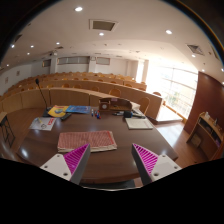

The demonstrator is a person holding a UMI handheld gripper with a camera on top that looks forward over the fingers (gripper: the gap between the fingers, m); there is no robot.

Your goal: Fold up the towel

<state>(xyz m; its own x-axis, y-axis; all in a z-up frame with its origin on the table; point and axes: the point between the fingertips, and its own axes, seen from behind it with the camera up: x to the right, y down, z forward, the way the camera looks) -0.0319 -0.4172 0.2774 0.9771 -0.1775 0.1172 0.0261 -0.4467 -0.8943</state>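
We hover above the desk with the towel not yet touched.

Our hand-held gripper (110, 160) is spread wide and holds nothing, its pink-patterned pads (146, 157) apart over the near part of the dark desk (30, 148). The towel (87, 140), reddish and striped, lies flat on the desk just beyond the fingers, roughly centred between them; we cannot tell whether it has already been folded once. Farther back sit a paper sheet (139, 123), a booklet (43, 123) and a blue and yellow item (68, 110). We judge the folding barely begun: grasping an edge and bringing it over are both left to do.
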